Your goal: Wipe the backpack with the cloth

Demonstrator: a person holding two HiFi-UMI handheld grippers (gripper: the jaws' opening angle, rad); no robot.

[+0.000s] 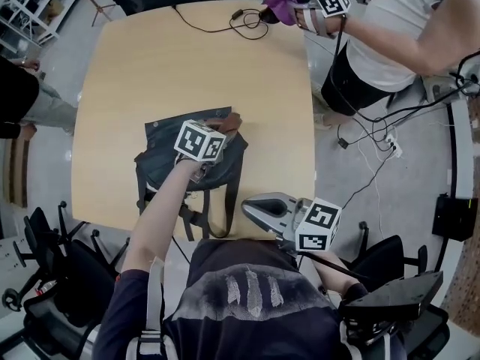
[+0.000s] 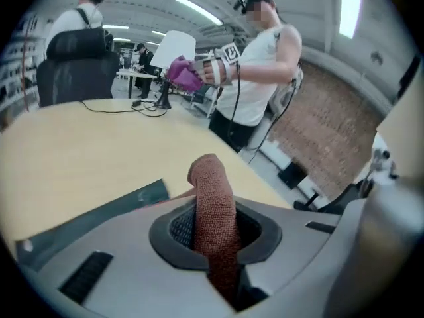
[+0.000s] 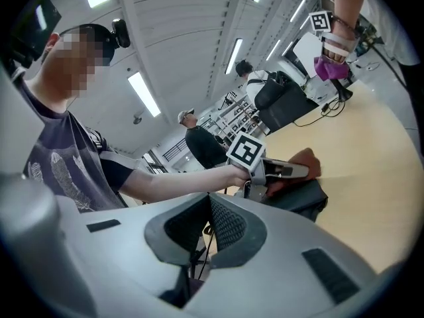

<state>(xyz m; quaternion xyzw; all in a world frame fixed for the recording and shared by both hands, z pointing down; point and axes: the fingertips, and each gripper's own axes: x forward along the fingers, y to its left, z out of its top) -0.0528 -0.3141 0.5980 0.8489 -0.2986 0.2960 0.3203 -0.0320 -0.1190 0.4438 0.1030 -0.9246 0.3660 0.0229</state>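
Note:
A dark grey backpack (image 1: 184, 172) lies flat near the table's front edge, straps hanging over it. My left gripper (image 1: 217, 130) rests on the bag's far end, shut on a rust-brown cloth (image 1: 229, 119). In the left gripper view the cloth (image 2: 213, 212) stands up folded between the jaws, with the backpack's edge (image 2: 93, 212) to the left. My right gripper (image 1: 253, 205) hovers at the front table edge, right of the bag, jaws shut and holding nothing. The right gripper view shows the left gripper (image 3: 301, 171), the cloth (image 3: 310, 160) and the backpack (image 3: 301, 197) beyond its own jaws (image 3: 211, 225).
The tan table (image 1: 187, 66) has a black cable (image 1: 225, 22) at its far edge. Another person (image 1: 390, 36) at the far right holds a gripper with a purple cloth (image 1: 282, 3). Office chairs (image 1: 52, 261) stand at the near corners, and a further person (image 1: 26, 103) is at the left.

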